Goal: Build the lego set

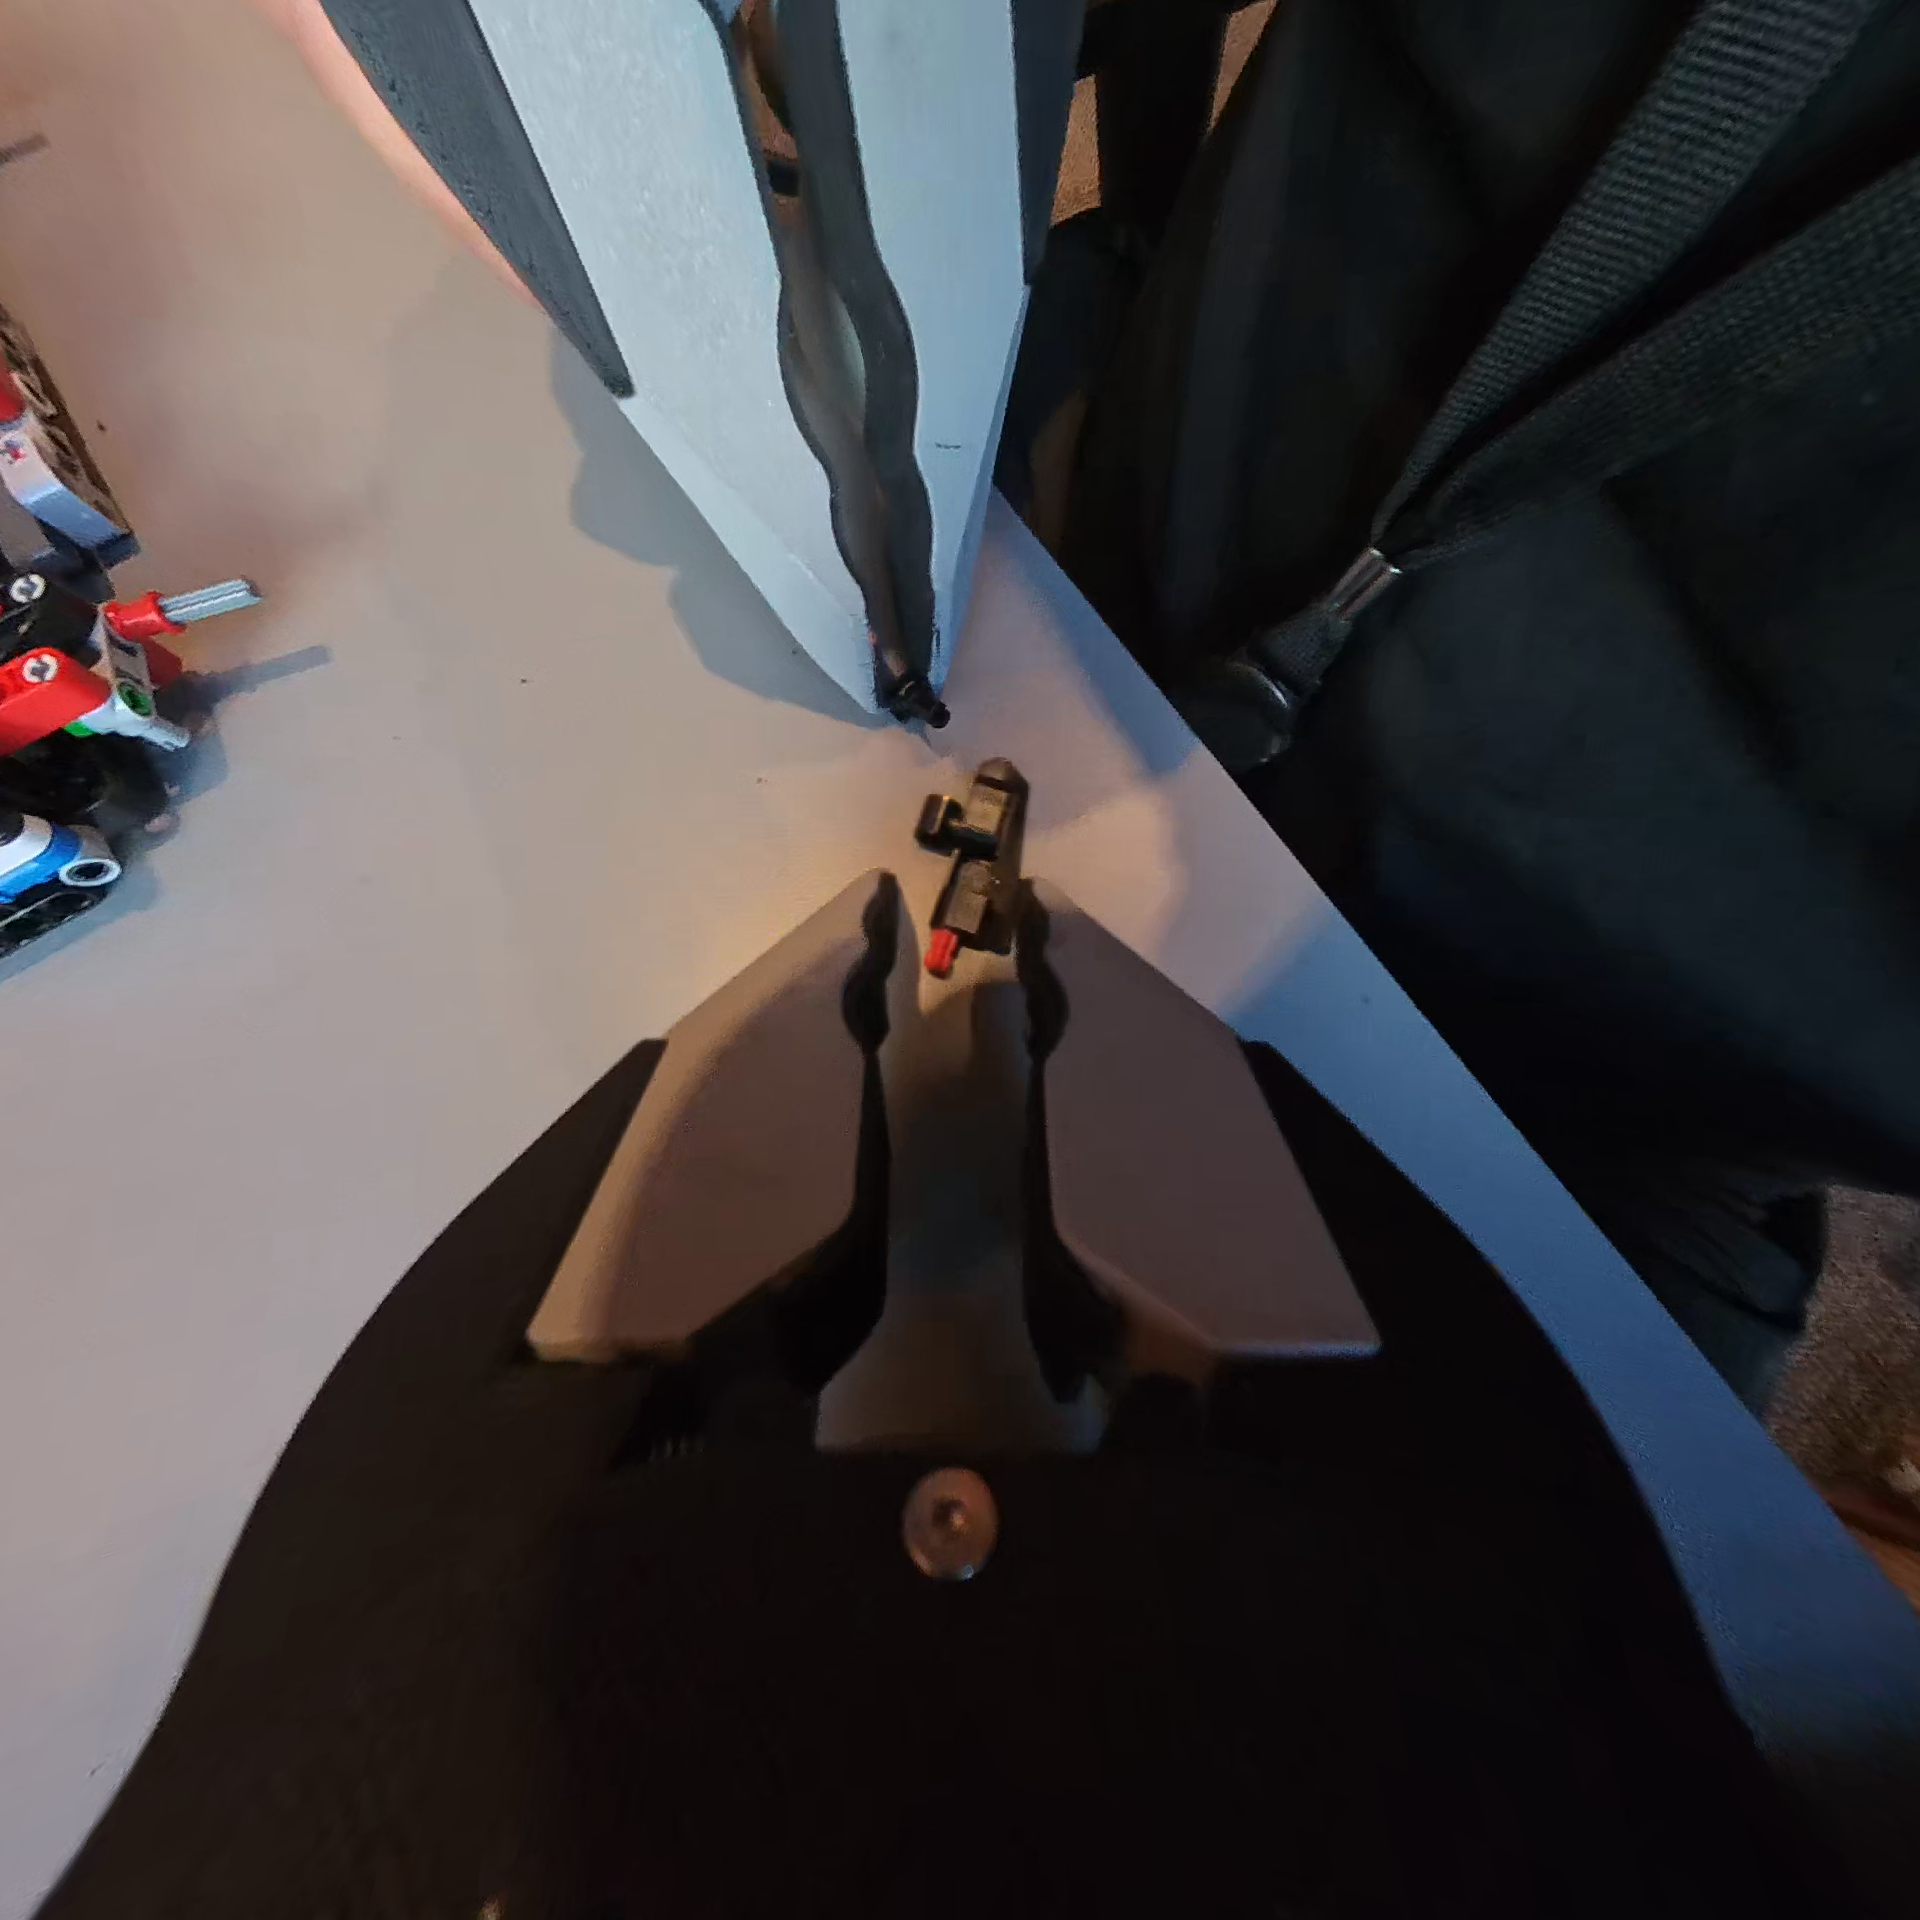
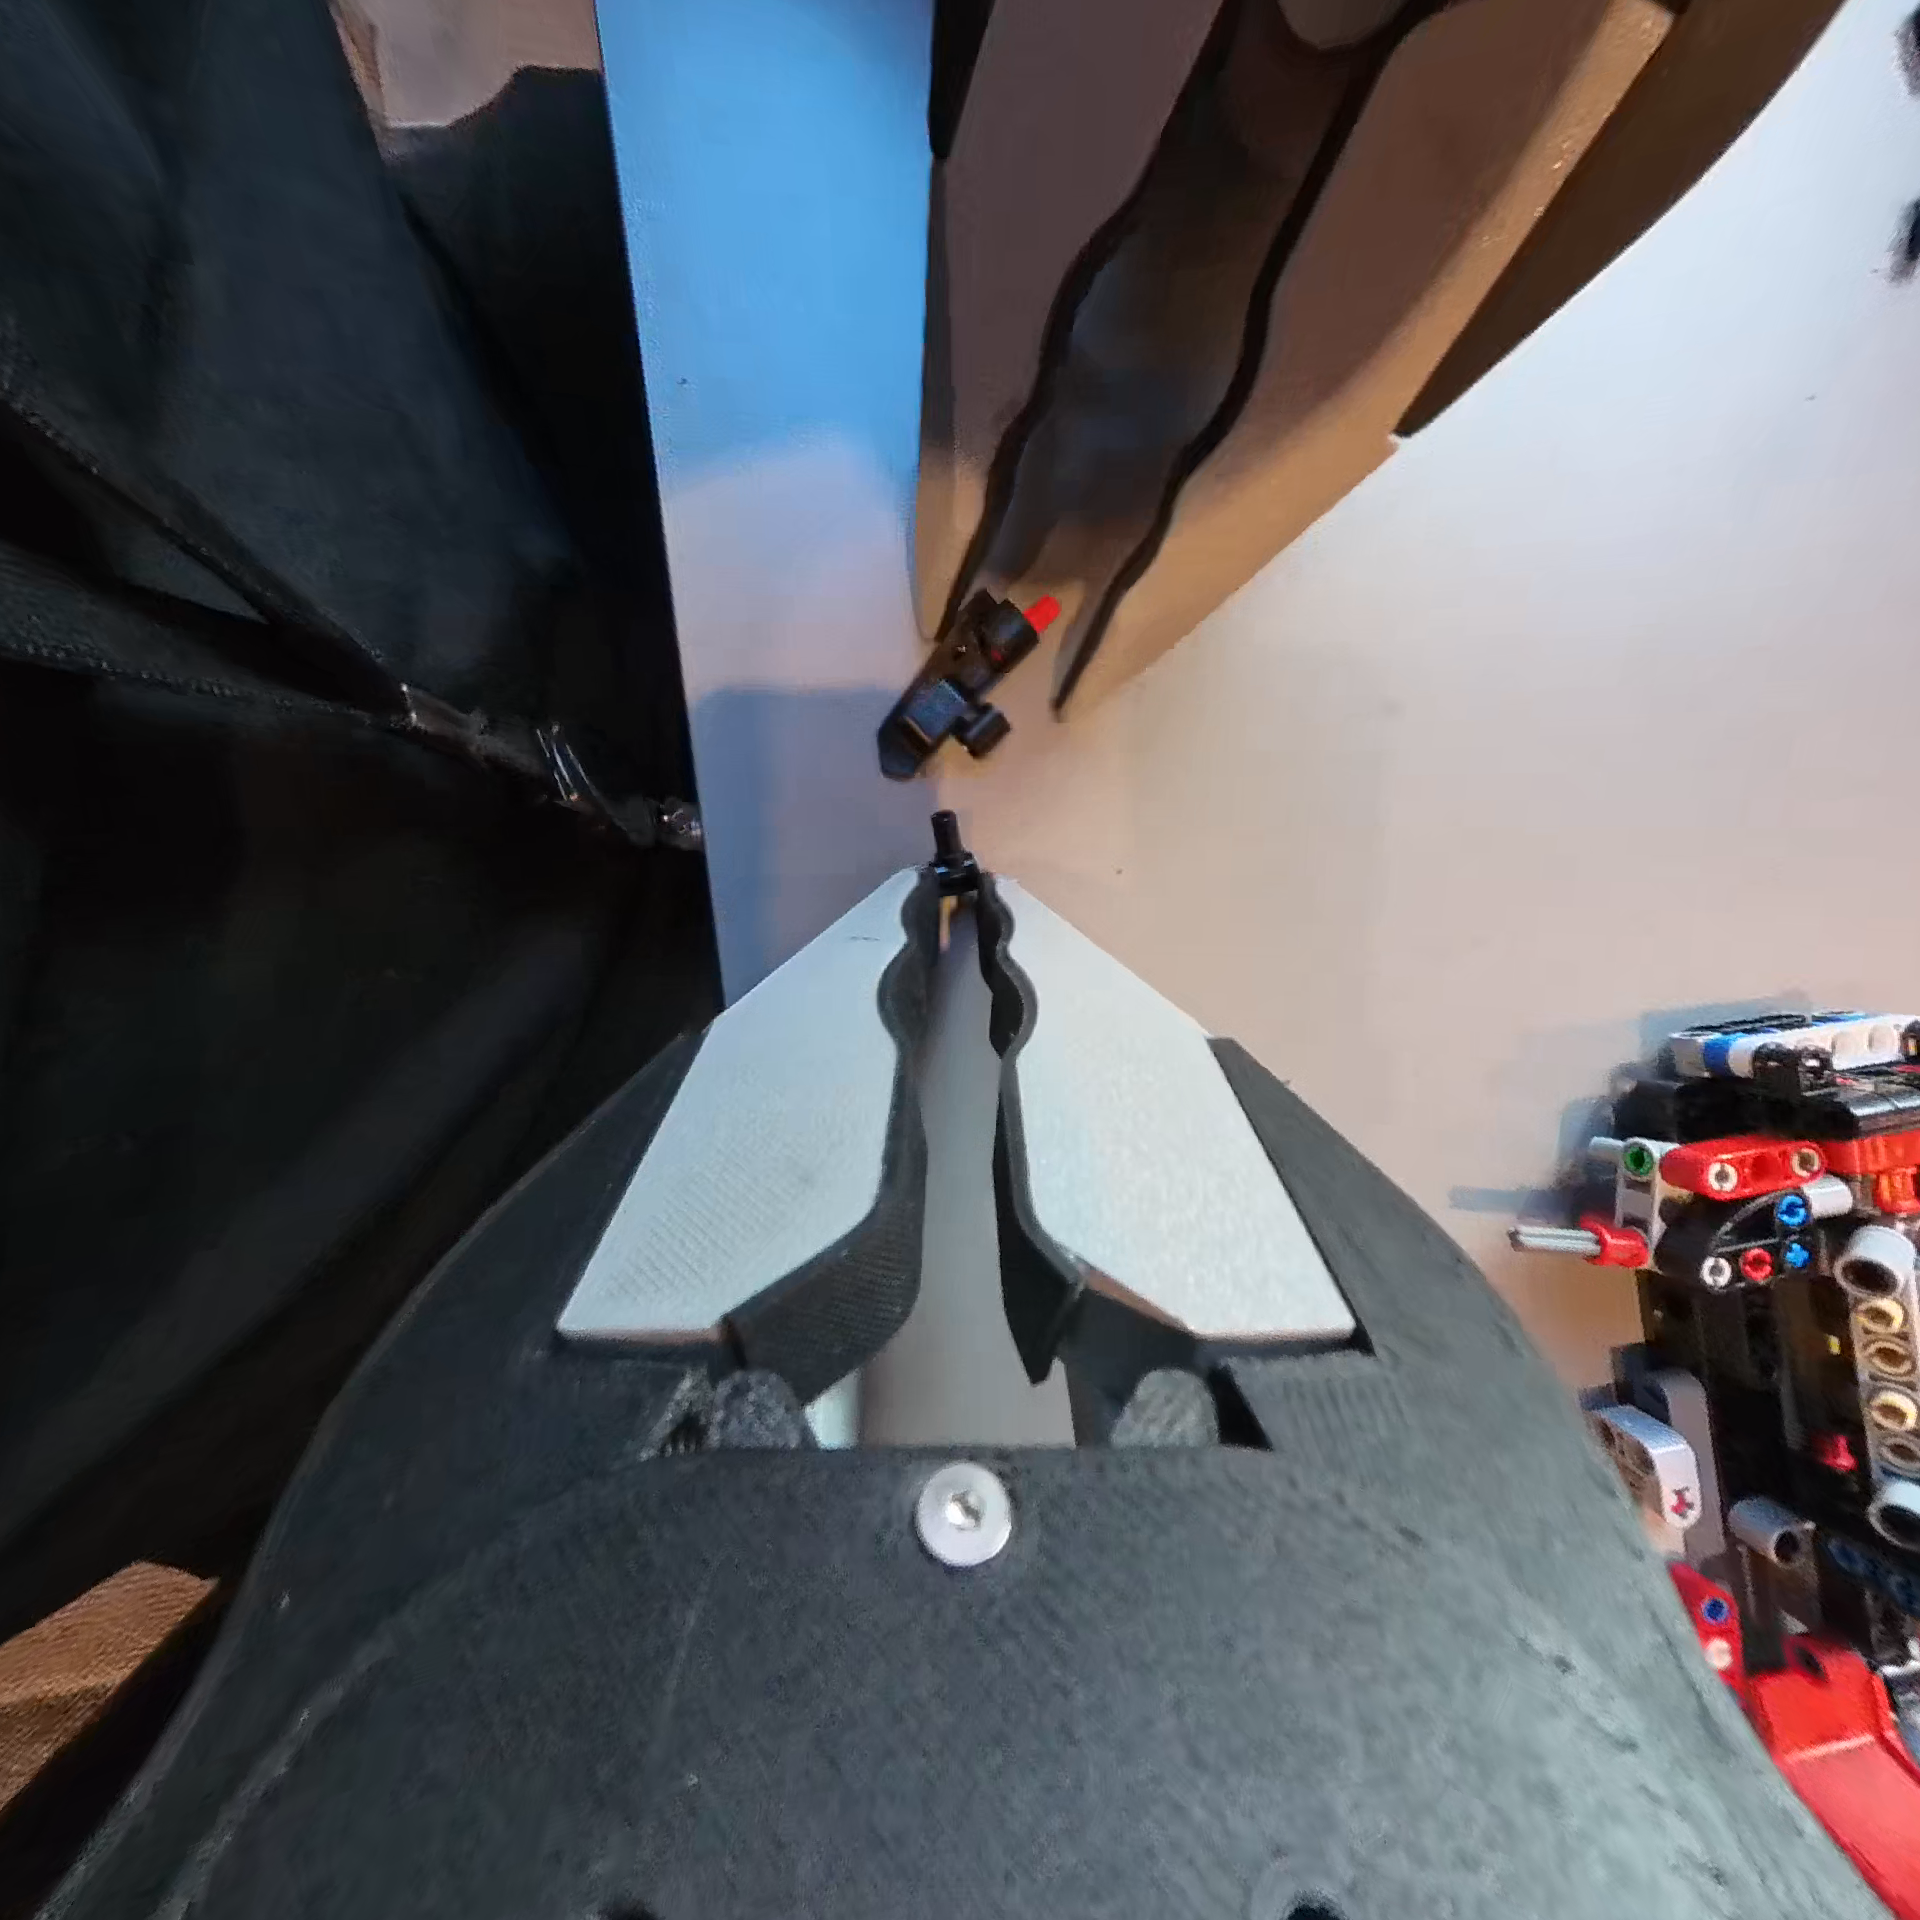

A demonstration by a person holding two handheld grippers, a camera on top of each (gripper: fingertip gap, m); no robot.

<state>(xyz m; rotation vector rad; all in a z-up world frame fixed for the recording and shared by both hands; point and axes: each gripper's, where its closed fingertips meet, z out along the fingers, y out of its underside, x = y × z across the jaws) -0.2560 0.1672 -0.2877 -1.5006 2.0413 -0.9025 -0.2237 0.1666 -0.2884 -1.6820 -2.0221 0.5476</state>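
My right gripper (image 2: 951, 883) is shut on a small black pin (image 2: 948, 847) that sticks out past its tips. It also shows in the left wrist view (image 1: 909, 691), coming in from the top. My left gripper (image 1: 956, 894) has its jaws apart. A small black Lego assembly (image 1: 977, 842) with a red pin end lies on the white table (image 1: 468, 935) between the tips, against the right-hand finger (image 1: 1039, 935). The pin points at the assembly's far end with a short gap between them. The assembly (image 2: 951, 696) also shows in the right wrist view.
The partly built black, red and grey Lego model (image 2: 1787, 1299) stands on the table, at the left edge of the left wrist view (image 1: 73, 727). The table edge (image 1: 1299, 935) runs close beside the grippers, with a black bag and strap (image 1: 1558, 623) beyond it. Some 4 cm of space lies between my two pairs of fingers.
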